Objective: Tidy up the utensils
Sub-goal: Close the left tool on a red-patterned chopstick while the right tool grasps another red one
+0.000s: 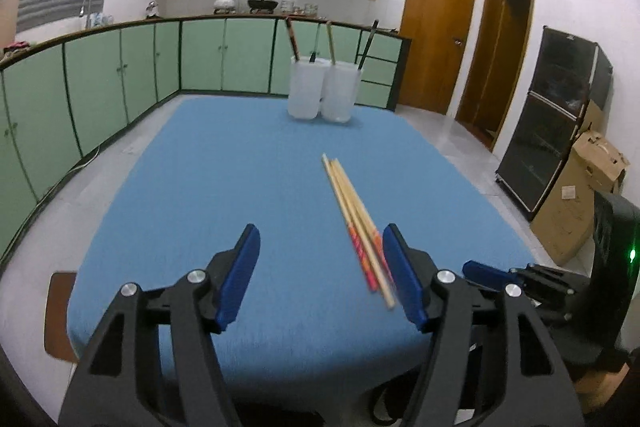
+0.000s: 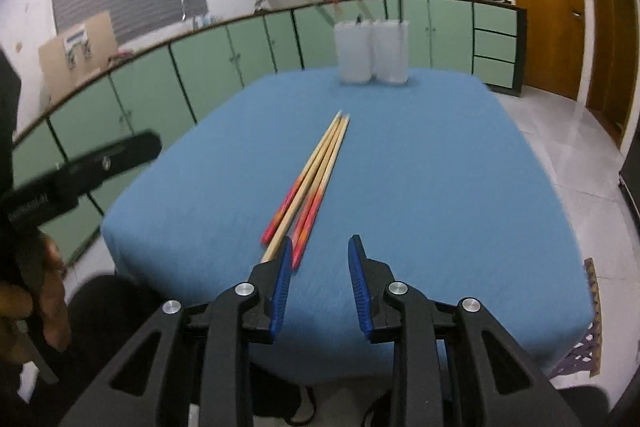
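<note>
Bundle of thin wooden chopsticks with red-orange ends (image 2: 316, 183) lies mid blue-covered worktop (image 2: 440, 187), near side. Light, stiff, likely roll; pinch painted ends. Left gripper (image 1: 320, 275) and right gripper (image 2: 318, 287) open, empty.

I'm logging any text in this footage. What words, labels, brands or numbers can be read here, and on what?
None can be read.
Left gripper body: white print, too blurred.
Cardboard box: pale label, too small.
Cardboard sheet on the counter: printed label, too blurred.
Chopsticks: red-orange pattern, no letters made out.
White containers: no text seen.
</note>
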A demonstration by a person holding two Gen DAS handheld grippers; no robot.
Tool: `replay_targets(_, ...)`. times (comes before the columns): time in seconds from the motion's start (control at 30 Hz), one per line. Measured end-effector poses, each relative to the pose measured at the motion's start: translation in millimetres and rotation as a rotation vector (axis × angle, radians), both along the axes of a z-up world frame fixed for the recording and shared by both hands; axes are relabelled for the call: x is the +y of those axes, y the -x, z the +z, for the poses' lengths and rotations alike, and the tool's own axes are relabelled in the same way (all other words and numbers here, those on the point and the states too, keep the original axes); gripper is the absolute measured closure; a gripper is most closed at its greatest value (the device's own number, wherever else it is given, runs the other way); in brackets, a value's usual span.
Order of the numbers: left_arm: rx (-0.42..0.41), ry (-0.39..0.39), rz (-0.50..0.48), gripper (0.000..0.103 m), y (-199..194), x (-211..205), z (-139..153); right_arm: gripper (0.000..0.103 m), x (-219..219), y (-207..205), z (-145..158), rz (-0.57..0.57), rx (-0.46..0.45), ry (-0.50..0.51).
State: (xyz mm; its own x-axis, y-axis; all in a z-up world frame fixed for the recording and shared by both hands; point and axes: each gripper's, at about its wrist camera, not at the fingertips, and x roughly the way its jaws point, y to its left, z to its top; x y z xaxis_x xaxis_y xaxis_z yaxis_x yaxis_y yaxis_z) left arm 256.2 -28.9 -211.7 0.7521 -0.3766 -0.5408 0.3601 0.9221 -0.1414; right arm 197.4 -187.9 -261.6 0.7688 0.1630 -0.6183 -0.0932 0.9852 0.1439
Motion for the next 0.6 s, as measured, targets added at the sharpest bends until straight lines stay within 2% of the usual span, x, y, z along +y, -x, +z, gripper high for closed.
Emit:
replay_targets(0.27,0.011,-0.03,0.011,0.039,-2,2,-10,0.075,11,-17,-26,0.026,0.04,0.041)
replay_targets(0.37,0.038,-0.057,0.005,0.039,-6,-4,-23,0.075,1,-20,-27,-0.012,0.029,0.056)
replay_targets(0.43,0.064,-0.074,-0.006,0.039,-10,-9,-32,0.074,-13,-23,-23,-0.047,0.034,0.025)
replay_targets(0.6,0.12,-0.131,-0.037,0.039,-18,-27,-58,0.074,-20,-21,-20,-0.046,0.031,0.023)
